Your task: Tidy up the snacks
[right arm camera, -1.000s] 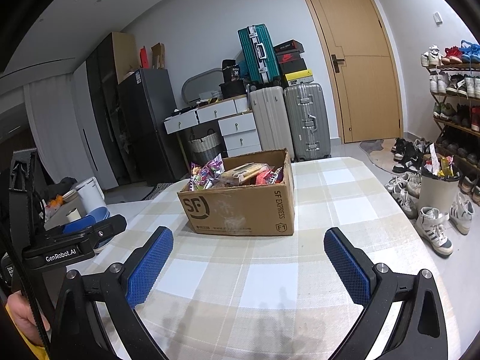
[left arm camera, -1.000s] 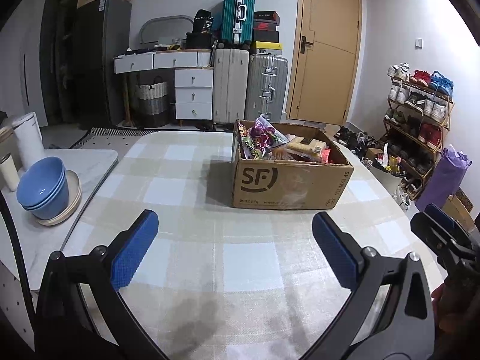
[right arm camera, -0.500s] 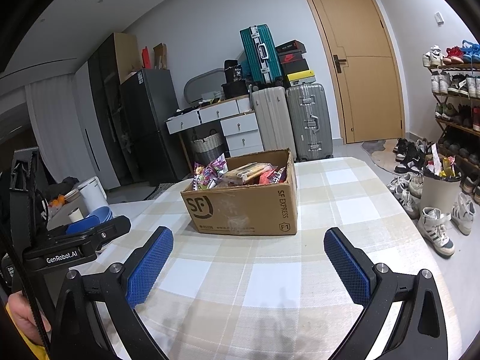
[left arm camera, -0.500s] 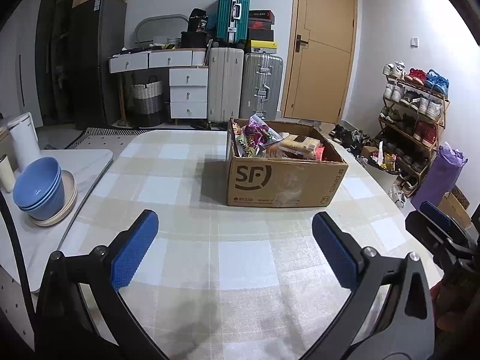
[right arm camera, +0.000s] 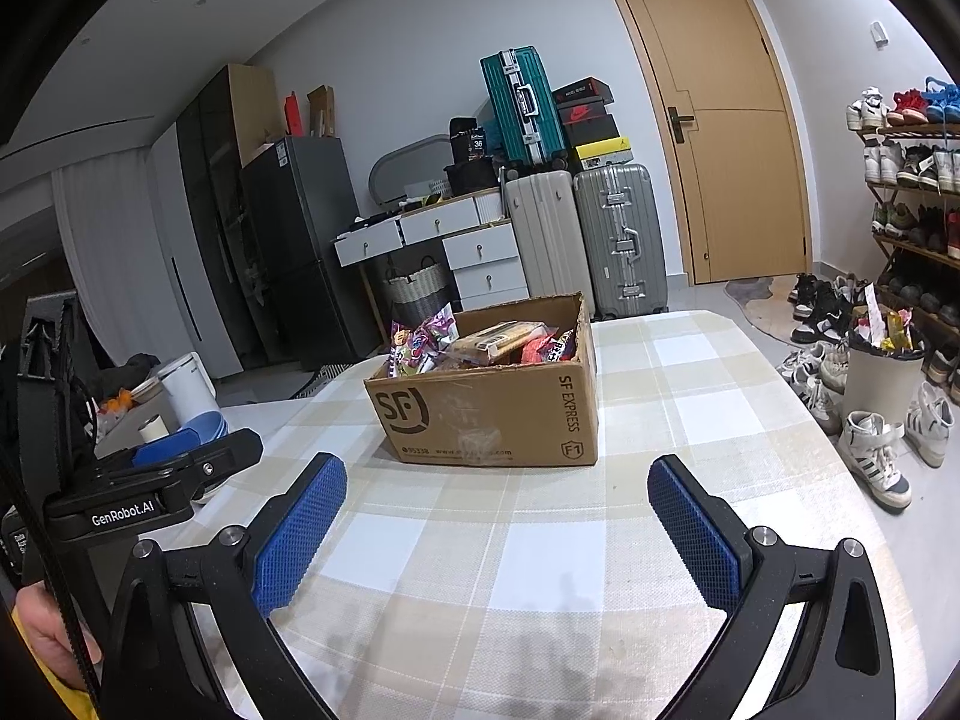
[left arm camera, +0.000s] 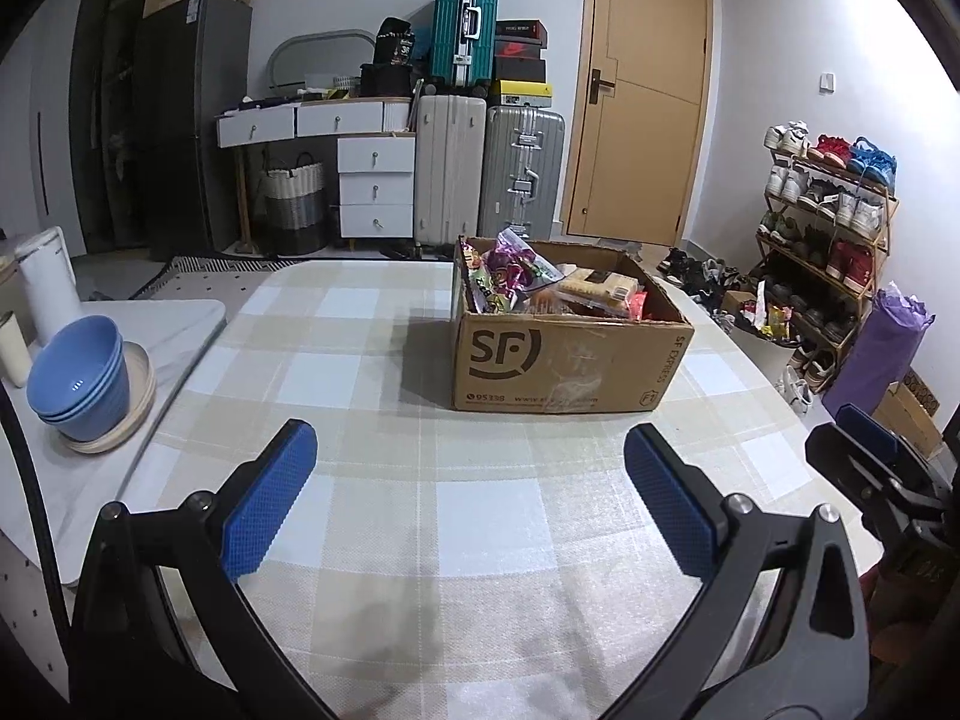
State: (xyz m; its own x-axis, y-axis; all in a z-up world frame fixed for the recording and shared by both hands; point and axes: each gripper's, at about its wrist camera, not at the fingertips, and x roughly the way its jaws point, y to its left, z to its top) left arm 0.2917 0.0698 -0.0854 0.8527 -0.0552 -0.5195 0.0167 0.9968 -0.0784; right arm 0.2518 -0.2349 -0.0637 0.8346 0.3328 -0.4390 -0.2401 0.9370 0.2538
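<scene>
Left wrist view: the left gripper hovers above the near part of the surface, its blue pads spread wide with nothing between them.
Right wrist view: the right gripper is spread just as wide and also empty, low over the near edge of the checked cloth.
Each gripper seen from the other: the right one shows at the right edge of the left wrist view; the left one, marked GenRobot.AI, shows at the left edge of the right wrist view, with part of a hand beneath it.
Cardboard box: stands on the surface ahead of both grippers, well apart from them, open at the top, printed SF on its near face.
Snacks: packed inside the box, bright wrappers sticking up at its left end, a flat tan packet lying further right.
Blue bowls: stacked on a pale plate on a white side counter, left of the surface.
White container: beyond the bowls on that counter.
Far wall: suitcases, a white drawer unit and a wooden door.
Right side: a shoe rack full of shoes, with more shoes on the floor.
</scene>
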